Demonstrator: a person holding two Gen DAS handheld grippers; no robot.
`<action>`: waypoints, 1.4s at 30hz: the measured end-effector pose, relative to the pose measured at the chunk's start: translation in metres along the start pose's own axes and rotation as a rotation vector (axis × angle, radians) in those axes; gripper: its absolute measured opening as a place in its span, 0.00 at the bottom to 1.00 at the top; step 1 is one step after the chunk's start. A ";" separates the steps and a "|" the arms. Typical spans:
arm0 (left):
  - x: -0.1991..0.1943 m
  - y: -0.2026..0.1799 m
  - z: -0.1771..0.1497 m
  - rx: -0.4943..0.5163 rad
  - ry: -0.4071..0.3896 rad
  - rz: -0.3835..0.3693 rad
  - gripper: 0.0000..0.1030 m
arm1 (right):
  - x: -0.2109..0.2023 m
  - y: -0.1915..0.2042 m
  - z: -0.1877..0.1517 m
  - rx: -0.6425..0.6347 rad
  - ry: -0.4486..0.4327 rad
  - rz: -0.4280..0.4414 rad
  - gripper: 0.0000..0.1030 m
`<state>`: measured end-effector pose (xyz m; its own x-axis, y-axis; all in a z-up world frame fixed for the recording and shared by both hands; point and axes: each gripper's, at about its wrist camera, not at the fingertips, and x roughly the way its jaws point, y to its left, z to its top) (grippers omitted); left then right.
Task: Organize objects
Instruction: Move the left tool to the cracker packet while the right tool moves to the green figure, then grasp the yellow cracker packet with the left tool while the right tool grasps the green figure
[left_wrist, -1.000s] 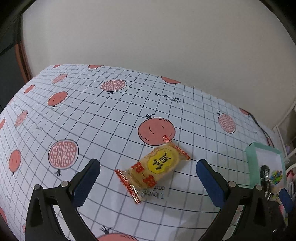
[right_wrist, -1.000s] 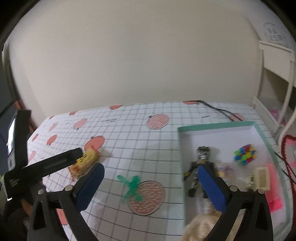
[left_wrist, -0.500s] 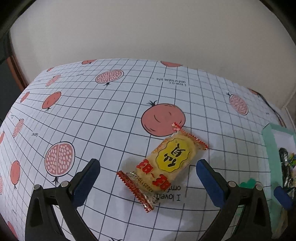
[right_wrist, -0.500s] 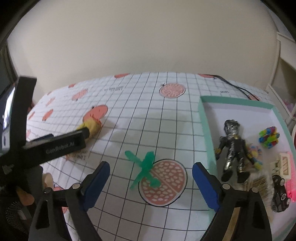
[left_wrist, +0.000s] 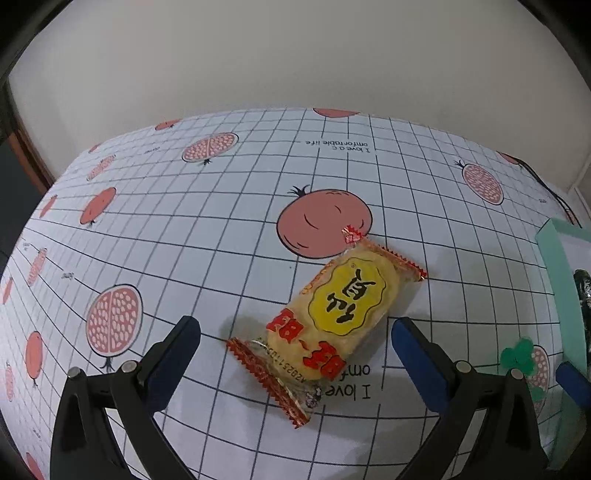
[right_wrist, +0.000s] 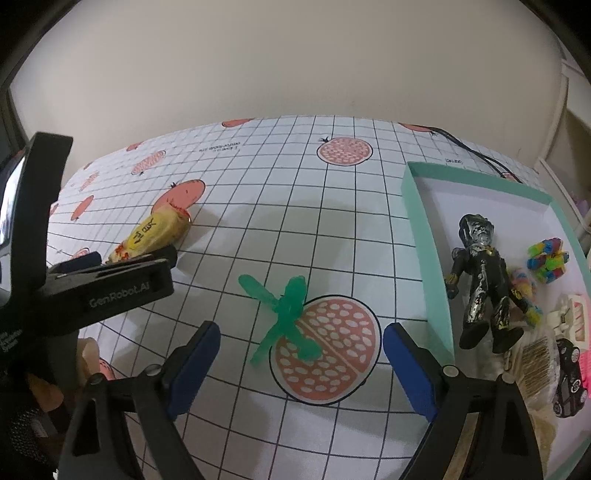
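A yellow snack packet (left_wrist: 332, 314) with red crimped ends lies slantwise on the pomegranate-print tablecloth. My left gripper (left_wrist: 295, 334) hovers low over it, open, a blue pad on each side and neither touching the wrapper. A green plastic dragonfly toy (right_wrist: 284, 314) lies on a printed pomegranate. My right gripper (right_wrist: 301, 334) is open just in front of it, the toy's near end level with the fingertips. In the right wrist view the left gripper (right_wrist: 133, 256) and the snack packet (right_wrist: 155, 232) show at the left.
A teal-rimmed tray (right_wrist: 424, 240) stands to the right and holds a black figure (right_wrist: 480, 280), a coloured block cluster (right_wrist: 548, 260), a toy car (right_wrist: 569, 380) and other small items. A black cable (right_wrist: 469, 149) runs behind it. A wall closes the table's far edge.
Both grippers have sunk toward the table. The snack now sits larger between the left pads. The right gripper swung left from the tray to the green toy, and its jaws narrowed slightly.
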<state>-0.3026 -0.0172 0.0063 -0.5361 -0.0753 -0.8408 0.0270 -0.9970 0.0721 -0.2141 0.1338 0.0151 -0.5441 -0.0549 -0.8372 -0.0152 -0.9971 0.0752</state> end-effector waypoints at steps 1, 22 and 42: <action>0.000 0.000 0.001 0.000 -0.005 0.001 1.00 | 0.001 0.000 0.000 -0.002 0.003 -0.002 0.89; 0.003 0.001 0.004 0.035 -0.023 -0.006 0.86 | 0.008 0.004 -0.004 -0.022 0.030 -0.010 0.87; -0.002 -0.008 0.008 0.062 0.029 -0.051 0.37 | 0.005 0.006 -0.003 -0.053 0.015 -0.035 0.48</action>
<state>-0.3088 -0.0094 0.0115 -0.5107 -0.0254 -0.8594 -0.0529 -0.9967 0.0609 -0.2139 0.1271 0.0097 -0.5313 -0.0199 -0.8469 0.0105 -0.9998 0.0169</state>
